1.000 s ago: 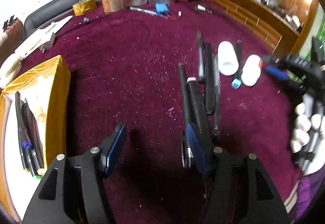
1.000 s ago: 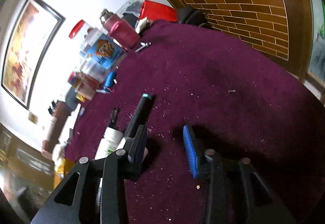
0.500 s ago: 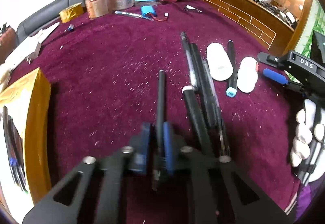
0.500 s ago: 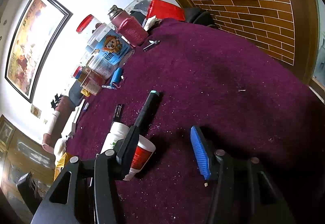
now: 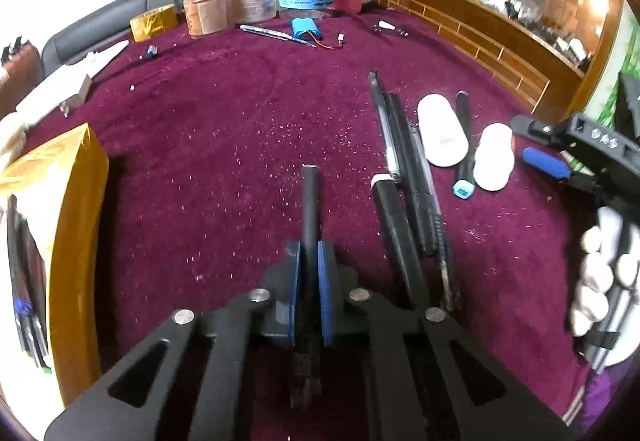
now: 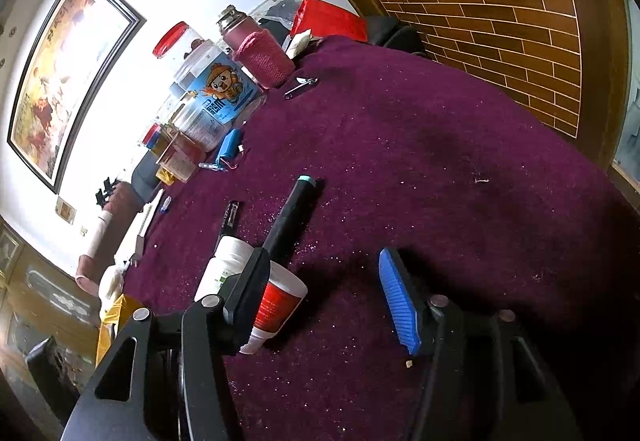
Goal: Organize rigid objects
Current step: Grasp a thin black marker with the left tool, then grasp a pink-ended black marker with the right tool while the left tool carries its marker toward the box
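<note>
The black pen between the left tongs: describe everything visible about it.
The slim matte black pen looks plastic, cylindrical, with a blunt far end. It is clamped between the blue pads of the left tongs, pointing away from the camera over the maroon cloth. Its near end, blurred, runs back under the tongs.

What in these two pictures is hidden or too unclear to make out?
- Left wrist view: the black pen clamped in the left gripper; its near end is blurred behind the pads.
- Left wrist view: pens in the yellow box, cut off by the edge.
- Right wrist view: red-and-white bottle, partly behind the opening right gripper, which holds nothing.
</note>
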The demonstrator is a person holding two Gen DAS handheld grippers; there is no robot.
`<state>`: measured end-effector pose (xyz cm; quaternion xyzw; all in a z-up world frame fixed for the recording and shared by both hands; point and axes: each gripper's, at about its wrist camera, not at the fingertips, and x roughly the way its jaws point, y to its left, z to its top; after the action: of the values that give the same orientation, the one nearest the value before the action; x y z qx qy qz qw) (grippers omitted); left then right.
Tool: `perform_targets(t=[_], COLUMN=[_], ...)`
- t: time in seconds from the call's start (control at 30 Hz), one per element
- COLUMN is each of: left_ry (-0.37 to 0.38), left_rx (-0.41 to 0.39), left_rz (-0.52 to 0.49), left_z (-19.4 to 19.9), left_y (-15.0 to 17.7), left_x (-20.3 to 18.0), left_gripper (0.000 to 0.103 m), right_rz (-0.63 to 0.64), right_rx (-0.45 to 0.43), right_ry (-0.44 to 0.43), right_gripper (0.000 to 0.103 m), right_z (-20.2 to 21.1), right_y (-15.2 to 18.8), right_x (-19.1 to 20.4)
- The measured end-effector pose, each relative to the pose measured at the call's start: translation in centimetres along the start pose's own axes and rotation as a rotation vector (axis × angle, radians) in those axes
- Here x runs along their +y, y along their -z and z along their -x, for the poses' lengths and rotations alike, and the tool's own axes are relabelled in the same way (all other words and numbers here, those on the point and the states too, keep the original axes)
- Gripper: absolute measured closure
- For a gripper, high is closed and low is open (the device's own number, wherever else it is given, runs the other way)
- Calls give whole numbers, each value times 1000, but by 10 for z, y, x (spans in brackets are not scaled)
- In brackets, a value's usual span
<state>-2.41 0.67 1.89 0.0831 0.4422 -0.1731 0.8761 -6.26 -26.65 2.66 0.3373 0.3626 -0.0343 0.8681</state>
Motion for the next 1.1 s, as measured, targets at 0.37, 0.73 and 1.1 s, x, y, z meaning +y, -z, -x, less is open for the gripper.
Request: perform_targets(t=[0.37, 0.73, 1.1], left_ry=[226, 377, 383], left_rx=[-156, -322, -417], left_rz=[213, 344, 427], left_z=[79, 137, 168], left_y=[31, 65, 102], left_x=[46, 95, 146], left_gripper=[97, 97, 97], right_rz=[55, 372, 507], right_rx=[33, 285, 317], right_ry=[51, -117, 67], right_gripper=[49, 65, 72], right_z=[1, 28, -23], right_y=[0, 106, 129], right_x=[10, 121, 160])
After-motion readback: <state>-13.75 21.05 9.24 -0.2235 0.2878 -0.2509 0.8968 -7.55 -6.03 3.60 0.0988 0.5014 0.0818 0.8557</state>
